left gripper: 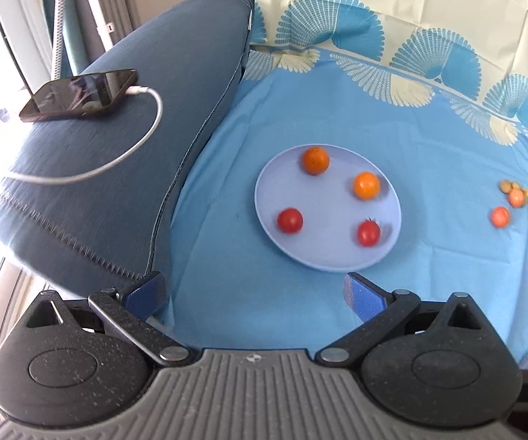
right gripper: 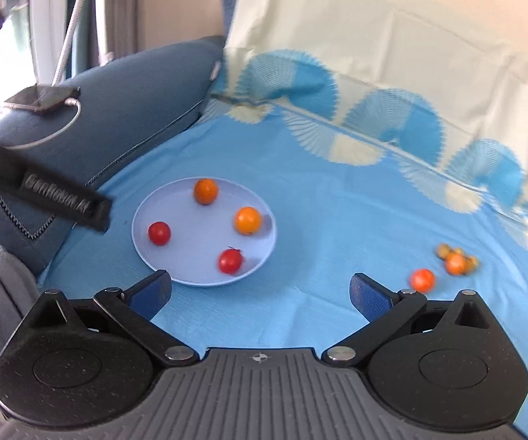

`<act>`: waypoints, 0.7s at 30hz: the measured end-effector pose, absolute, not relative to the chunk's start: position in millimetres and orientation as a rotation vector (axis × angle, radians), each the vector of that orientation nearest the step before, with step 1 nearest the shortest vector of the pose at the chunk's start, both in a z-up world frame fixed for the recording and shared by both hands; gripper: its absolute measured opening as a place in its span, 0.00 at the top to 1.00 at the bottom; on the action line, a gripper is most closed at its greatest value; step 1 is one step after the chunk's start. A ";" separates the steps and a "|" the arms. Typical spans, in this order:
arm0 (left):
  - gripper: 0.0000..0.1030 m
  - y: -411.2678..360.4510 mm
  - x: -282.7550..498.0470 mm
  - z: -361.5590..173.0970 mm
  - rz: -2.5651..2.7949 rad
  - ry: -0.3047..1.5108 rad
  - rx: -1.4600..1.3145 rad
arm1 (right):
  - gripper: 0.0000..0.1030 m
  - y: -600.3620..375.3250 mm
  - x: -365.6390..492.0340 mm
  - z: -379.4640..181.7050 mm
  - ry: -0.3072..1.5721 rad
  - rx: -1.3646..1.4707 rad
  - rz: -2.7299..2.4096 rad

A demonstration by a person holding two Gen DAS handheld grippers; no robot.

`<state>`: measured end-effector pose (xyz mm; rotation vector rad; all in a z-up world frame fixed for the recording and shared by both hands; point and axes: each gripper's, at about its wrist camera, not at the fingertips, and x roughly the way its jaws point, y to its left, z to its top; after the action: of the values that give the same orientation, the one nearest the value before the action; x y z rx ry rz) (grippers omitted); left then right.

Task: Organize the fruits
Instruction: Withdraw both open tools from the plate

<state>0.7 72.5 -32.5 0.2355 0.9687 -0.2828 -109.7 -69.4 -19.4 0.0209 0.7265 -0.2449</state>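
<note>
At the far left a dark phone (left gripper: 80, 94) lies on a blue-grey cushion (left gripper: 146, 117), a white charging cable (left gripper: 124, 154) plugged into it and curling down the fabric. To the right, on the light blue patterned cloth (left gripper: 300, 110), sits a pale blue plate (left gripper: 328, 253) holding four small fruits set apart from one another: a dark orange one (left gripper: 315, 160) at the back, a lighter orange one (left gripper: 366, 184) to its right, a red one (left gripper: 290, 220) at the front left and a red one with a stem (left gripper: 368, 233) at the front right. The left gripper (left gripper: 254, 293) hangs before the plate's near edge, jaws spread wide with nothing between them. The right gripper (right gripper: 260, 293) is likewise wide apart and empty, just right of the plate. Further right on the cloth lie a loose orange-red fruit (right gripper: 422, 280) and, just behind it, another orange fruit (right gripper: 455, 263) among small yellowish berries (right gripper: 443, 248).
</note>
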 end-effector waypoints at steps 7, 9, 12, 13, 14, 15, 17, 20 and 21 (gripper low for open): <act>0.00 83.1 -37.2 -14.3 -0.285 0.909 0.233 | 0.01 -64.9 -145.4 -0.6 0.676 0.050 -0.257; 0.00 86.8 -46.6 -7.4 -0.281 0.887 0.225 | 0.01 -64.6 -157.9 5.7 0.637 0.063 -0.256; 0.00 88.6 -57.6 -0.1 -0.279 0.870 0.229 | 0.01 -62.7 -170.9 13.3 0.601 0.062 -0.263; 0.00 88.3 -60.5 1.8 -0.279 0.869 0.237 | 0.01 -62.1 -173.9 14.9 0.597 0.064 -0.266; 0.00 88.6 -63.1 4.2 -0.282 0.865 0.243 | 0.01 -61.8 -176.6 16.5 0.593 0.068 -0.267; 0.00 89.4 -67.0 6.7 -0.283 0.856 0.245 | 0.01 -61.7 -178.9 17.9 0.588 0.075 -0.265; 0.00 90.9 -72.9 11.0 -0.285 0.835 0.248 | 0.01 -61.8 -184.7 21.4 0.569 0.086 -0.254; 0.00 93.1 -81.6 16.5 -0.292 0.807 0.242 | 0.01 -59.7 -193.0 27.1 0.538 0.091 -0.240; 0.00 94.1 -83.9 17.5 -0.293 0.802 0.239 | 0.01 -58.7 -195.5 28.7 0.531 0.090 -0.237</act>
<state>-83.9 94.1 17.5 0.2391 0.8022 -0.2927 -195.5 -58.7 28.7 0.0904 0.5309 -0.2369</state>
